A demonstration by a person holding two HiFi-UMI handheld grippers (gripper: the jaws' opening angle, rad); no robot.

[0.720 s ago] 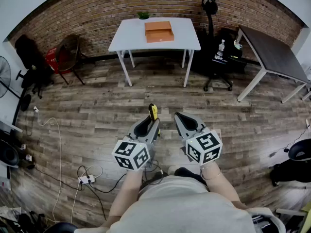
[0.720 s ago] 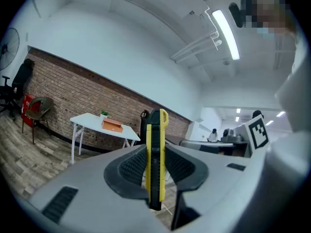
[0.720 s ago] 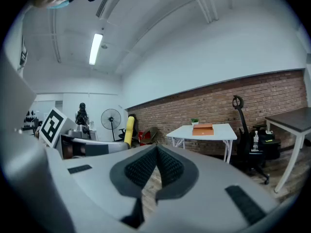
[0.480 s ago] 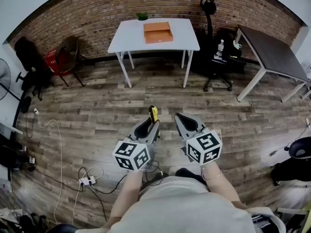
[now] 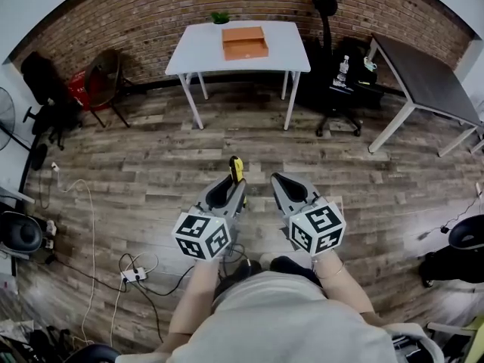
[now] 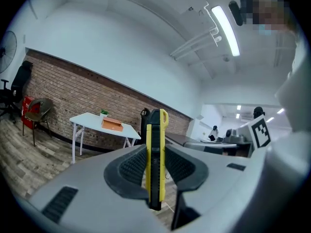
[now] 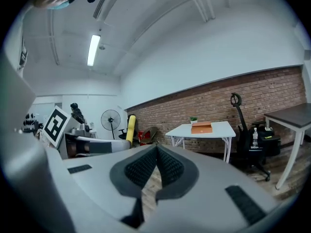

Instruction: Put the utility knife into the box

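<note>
My left gripper (image 5: 234, 185) (image 6: 155, 165) is shut on a yellow and black utility knife (image 5: 237, 169) (image 6: 155, 154), which stands on edge between the pads and sticks out past the tips. Beside it my right gripper (image 5: 277, 181) (image 7: 156, 165) is shut with nothing between its pads. Both are held level in front of the person, over the wooden floor. An orange box (image 5: 244, 42) (image 6: 112, 124) (image 7: 201, 127) lies on a white table (image 5: 204, 51) (image 6: 85, 119) (image 7: 218, 128) by the brick wall, well ahead of both grippers.
A small green plant (image 5: 220, 17) stands at the table's back edge. A black office chair (image 5: 335, 74) and a dark table (image 5: 423, 78) are to the right, a folding chair (image 5: 102, 82) and a fan (image 5: 6, 116) to the left. Cables and a power strip (image 5: 136, 280) lie on the floor.
The view has shifted a little: the white table and box sit slightly higher in the head view, and the left gripper with the knife has edged up. Both grippers keep their grip state.
</note>
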